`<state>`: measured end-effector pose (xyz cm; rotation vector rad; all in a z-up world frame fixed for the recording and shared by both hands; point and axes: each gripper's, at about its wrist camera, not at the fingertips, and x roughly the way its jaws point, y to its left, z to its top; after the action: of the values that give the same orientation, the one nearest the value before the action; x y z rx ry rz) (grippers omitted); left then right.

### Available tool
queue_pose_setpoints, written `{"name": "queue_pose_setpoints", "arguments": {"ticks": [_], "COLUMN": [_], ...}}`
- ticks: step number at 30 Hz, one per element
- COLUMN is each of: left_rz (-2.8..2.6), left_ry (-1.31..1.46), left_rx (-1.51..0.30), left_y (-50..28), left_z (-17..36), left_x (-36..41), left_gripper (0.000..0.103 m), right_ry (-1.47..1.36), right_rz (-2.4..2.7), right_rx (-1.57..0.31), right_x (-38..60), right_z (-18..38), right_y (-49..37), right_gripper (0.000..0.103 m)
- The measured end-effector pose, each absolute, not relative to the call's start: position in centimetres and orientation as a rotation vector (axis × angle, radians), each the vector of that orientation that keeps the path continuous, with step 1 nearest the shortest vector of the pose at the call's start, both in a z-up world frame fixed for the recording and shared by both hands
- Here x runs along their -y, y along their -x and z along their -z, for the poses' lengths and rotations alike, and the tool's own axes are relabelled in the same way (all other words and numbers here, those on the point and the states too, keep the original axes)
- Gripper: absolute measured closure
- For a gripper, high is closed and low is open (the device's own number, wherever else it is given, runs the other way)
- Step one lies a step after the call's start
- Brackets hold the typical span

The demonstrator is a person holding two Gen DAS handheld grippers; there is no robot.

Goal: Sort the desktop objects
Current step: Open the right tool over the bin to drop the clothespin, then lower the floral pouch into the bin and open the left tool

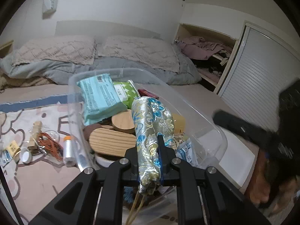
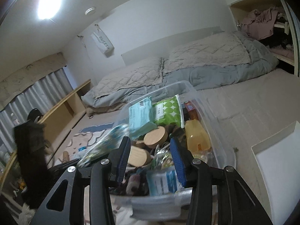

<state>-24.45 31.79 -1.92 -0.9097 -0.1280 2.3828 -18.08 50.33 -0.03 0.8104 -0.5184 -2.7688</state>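
My left gripper point(image 1: 150, 150) is shut on a silver and blue floral brocade pouch point(image 1: 151, 127), held upright over the near end of a clear plastic bin point(image 1: 187, 101). Thin wooden sticks poke out below the pouch. The bin holds a teal pack point(image 1: 99, 97), a green dotted pack point(image 1: 127, 91), wooden lids point(image 1: 110, 140) and a yellow container point(image 1: 179, 121). My right gripper point(image 2: 150, 142) hovers open over the bin point(image 2: 189, 88), nothing between its blue pads. In the right wrist view the pouch point(image 2: 105, 142) is a blur at the left. The right gripper point(image 1: 243, 129) shows blurred in the left wrist view.
Left of the bin, on a patterned mat point(image 1: 37, 168), lie a roll of clear bags point(image 1: 68, 150), an orange cord bundle point(image 1: 49, 142) and a white cap point(image 1: 26, 156). A flat white lid point(image 2: 277, 161) lies to the bin's right. Pillows and a quilt point(image 1: 131, 56) fill the bed behind.
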Motion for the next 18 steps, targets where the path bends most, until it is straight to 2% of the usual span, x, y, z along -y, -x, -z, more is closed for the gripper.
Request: {"name": "queue_pose_setpoints", "arguments": {"ticks": [5, 13, 18], "left_rz": [-2.373, -2.385, -2.365], "left_ry": [0.952, 0.790, 0.883], "left_rx": [0.122, 0.151, -0.016], "left_y": [27.3, 29.2, 29.9], "left_z": [0.9, -4.5, -1.7], "left_x": [-33.2, -34.4, -37.1], "left_gripper": [0.089, 0.089, 0.089], "right_ry": [-0.787, -0.704, -0.718], "right_rz": [2.772, 2.772, 2.760], "right_rx": [0.497, 0.561, 0.606], "right_x": [-50.1, -51.2, -51.6], "right_z": [-0.2, -0.7, 0.2], "right_y": [16.7, 15.1, 15.0], "right_gripper": [0.059, 0.059, 0.059]}}
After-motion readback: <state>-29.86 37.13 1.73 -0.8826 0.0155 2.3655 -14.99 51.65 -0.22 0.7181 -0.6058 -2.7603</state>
